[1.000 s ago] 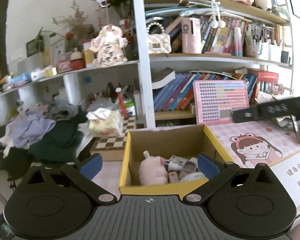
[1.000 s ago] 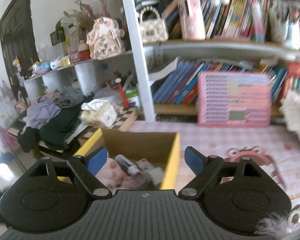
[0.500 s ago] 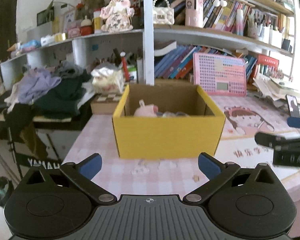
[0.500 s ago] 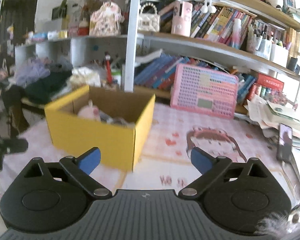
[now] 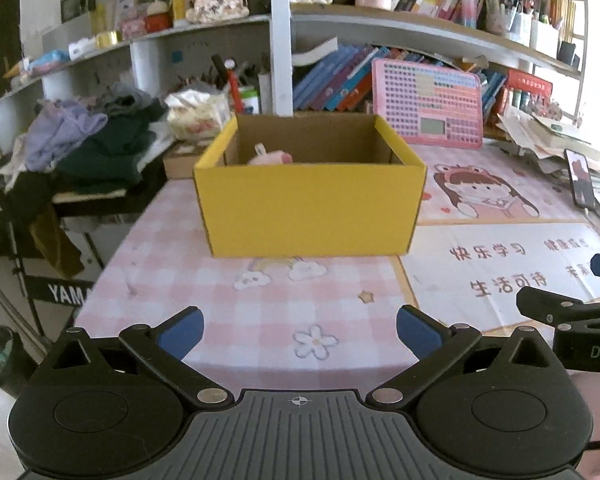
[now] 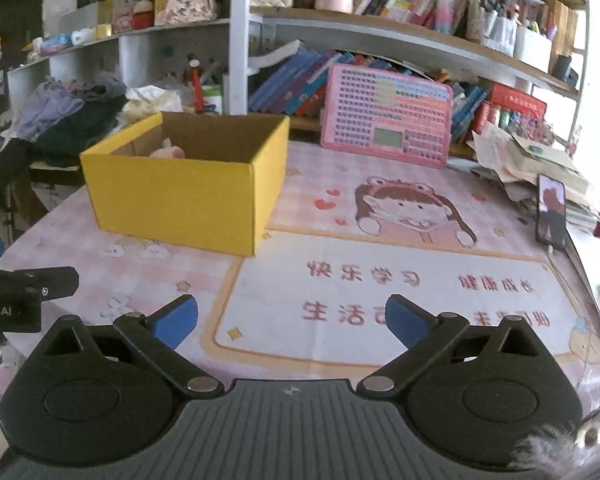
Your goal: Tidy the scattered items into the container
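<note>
Both grippers have pulled back and dropped low since a second ago: then I was looking down into the yellow box (image 5: 310, 204) from right above its rim, half a second ago I was already off to the near side, and now the left gripper (image 5: 299, 330) hangs over the pink checked table mat (image 5: 260, 300) with the box well apart in front of it. Its jaws stand wide apart with nothing between them. Same for the right gripper (image 6: 291, 318), blue pads spread and empty, over the printed part of the mat with the box off to its left. Each gripper shows at the edge of the other's view, so they sit side by side near the table's front edge. The box stays put at the back-left of the mat, open top up, and the pink plush toy (image 5: 270, 157) pokes just above its near wall; the other small things inside are hidden by that wall at this low angle. I see no loose task items on the mat around the box in either view. A phone (image 6: 551, 212) lies at the right by a stack of papers (image 6: 532, 160), can't say it counts as scattered. My read: the drop is finished, the retreat means the tidy is done or nearly so.
</note>
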